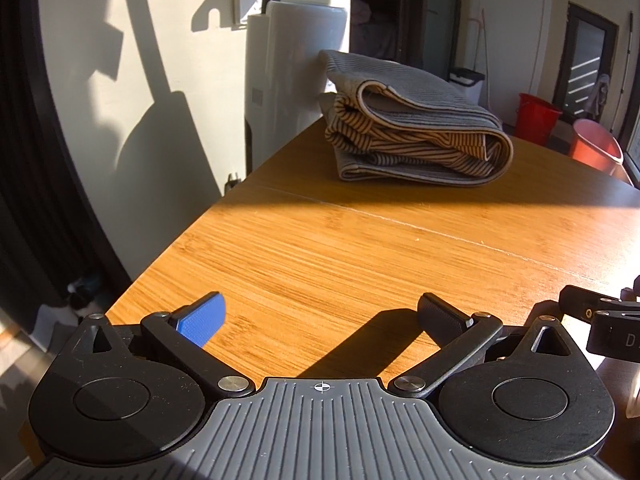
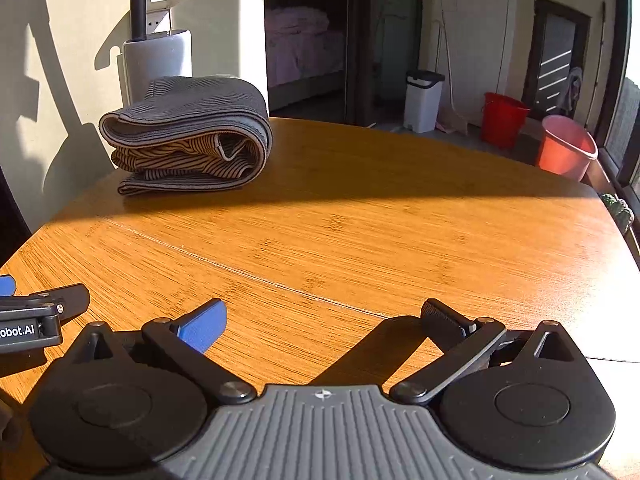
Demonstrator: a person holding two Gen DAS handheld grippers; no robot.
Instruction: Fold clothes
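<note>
A folded striped garment sits at the far edge of the sunlit bamboo table, near a white appliance. Left tool and right tool hover low over the near side, both spread wide and empty. Beyond stand a red bucket, a pink bucket and a white bin.

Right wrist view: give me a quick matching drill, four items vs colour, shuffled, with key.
Items:
1. folded garment
2. bucket
3. pedal bin
4. table

Colours:
A. white with a dark lid
B. grey with tan stripes inside
C. warm wood brown
D. red

Pairs: 1-B, 2-D, 3-A, 4-C
</note>
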